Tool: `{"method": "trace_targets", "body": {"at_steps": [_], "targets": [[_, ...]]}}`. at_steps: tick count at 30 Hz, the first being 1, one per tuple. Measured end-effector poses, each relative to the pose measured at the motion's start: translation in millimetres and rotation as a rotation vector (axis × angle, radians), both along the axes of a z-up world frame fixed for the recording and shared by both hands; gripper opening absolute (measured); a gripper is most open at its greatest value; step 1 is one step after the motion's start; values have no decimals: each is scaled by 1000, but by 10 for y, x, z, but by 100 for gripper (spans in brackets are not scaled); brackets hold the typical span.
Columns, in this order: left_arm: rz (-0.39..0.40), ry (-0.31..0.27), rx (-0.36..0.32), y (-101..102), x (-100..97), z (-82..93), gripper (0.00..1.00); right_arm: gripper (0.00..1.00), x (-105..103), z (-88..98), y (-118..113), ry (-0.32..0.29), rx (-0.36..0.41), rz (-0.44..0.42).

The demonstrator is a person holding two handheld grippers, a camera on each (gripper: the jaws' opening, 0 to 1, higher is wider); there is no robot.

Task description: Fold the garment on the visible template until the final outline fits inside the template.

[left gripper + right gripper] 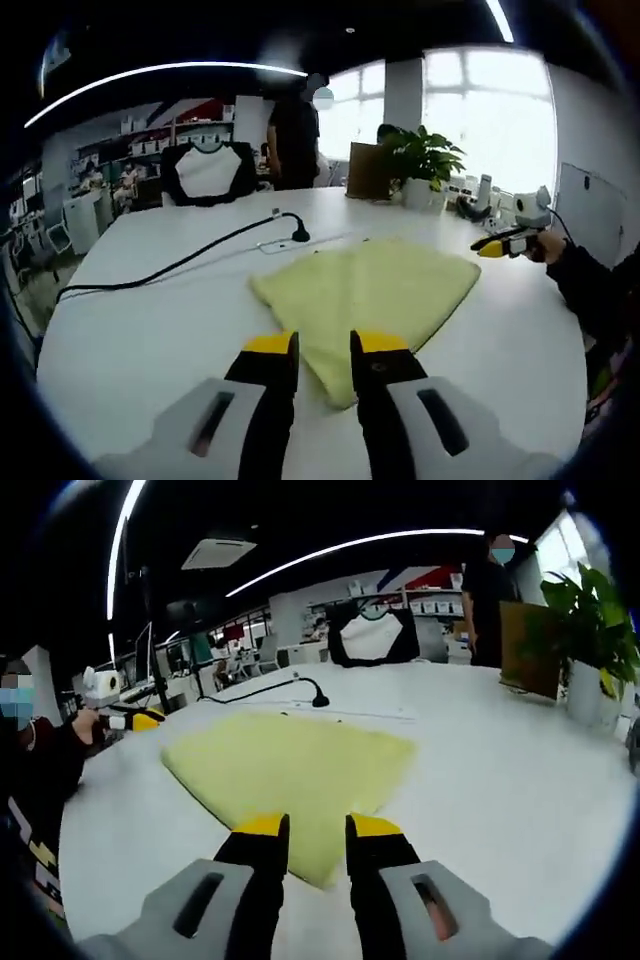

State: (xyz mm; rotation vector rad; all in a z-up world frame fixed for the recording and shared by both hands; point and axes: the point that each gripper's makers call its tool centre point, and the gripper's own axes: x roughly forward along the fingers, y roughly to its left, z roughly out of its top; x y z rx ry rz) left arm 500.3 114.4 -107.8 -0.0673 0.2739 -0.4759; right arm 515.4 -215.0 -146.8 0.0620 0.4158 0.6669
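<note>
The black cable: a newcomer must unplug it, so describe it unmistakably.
Start at the white table and find the yellow garment at its middle. Just beyond it a thin black cable snakes across the tabletop, ending in an upturned plug: the only dark line there.

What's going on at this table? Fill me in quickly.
A person holds a two-jaw gripper in each hand over a white table. A pale yellow garment lies flat on it, already folded into a rough fan shape. The left gripper and the right gripper both hover open near a corner of the cloth, gripping nothing. A black cable runs across the table beyond the garment. No template outline can be made out.
</note>
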Motion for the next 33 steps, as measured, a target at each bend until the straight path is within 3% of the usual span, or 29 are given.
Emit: {"method": "trace_targets", "body": {"at_steps": [2,5,8,11,15,18,24,26,30,33], "targets": [[24,-25,-17,-62,-3,57,22,20,27,60,53,-20,7,-54],[89,-71,-7,-107,61,93,21,19,-18,143,286,-52,-7,-64],[146,-91,-53,-166,101,89,20,18,-23,215,516,-97,-21,-50],[186,-70,-128,-288,117,2,18,18,-17,200,719,-127,-52,-47],[202,-69,-142,-427,128,-68,14,16,-14,168,947,-128,-33,-46],[218,-46,-167,-590,149,-123,9,13,0,98,1094,-152,-63,-60],[130,-16,-146,-1101,148,-240,1,3,0,-83,1315,-123,-79,-50],[66,2,-116,-1342,147,-310,1,0,-2,-130,1363,-122,-94,-40],[36,24,-85,-1538,164,-401,1,0,-3,-215,1327,-125,-140,-39],[19,78,-47,-1615,167,-539,1,0,-3,-259,1330,-125,-149,-27]]}}
